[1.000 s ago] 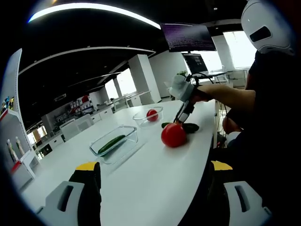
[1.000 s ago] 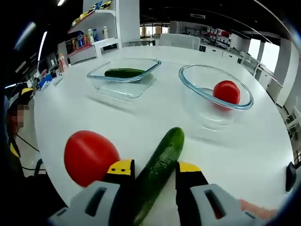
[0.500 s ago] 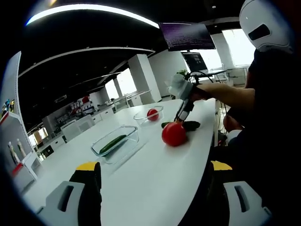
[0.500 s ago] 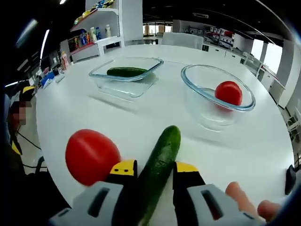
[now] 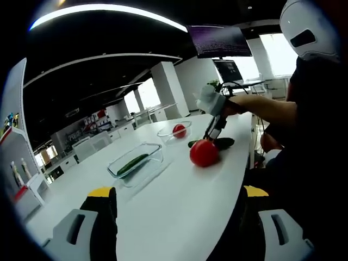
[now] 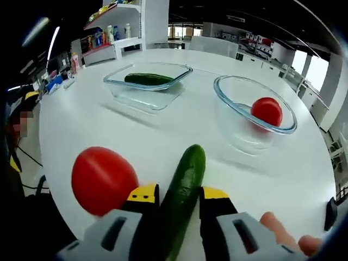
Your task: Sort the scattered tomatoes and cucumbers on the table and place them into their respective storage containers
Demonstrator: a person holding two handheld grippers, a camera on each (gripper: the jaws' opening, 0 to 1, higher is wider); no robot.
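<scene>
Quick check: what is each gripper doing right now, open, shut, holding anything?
Left gripper: open, jaws wide apart over the white table, holding nothing.
Right gripper: shut on the loose cucumber, jaws on both its sides.

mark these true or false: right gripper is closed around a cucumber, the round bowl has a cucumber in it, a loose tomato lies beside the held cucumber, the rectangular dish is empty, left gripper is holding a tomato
1. The right gripper is closed around a cucumber: true.
2. The round bowl holds a cucumber: false, it holds a tomato.
3. A loose tomato lies beside the held cucumber: true.
4. The rectangular dish is empty: false, a second cucumber lies in it.
5. The left gripper holds a tomato: false, its jaws stand open with nothing between them.
</scene>
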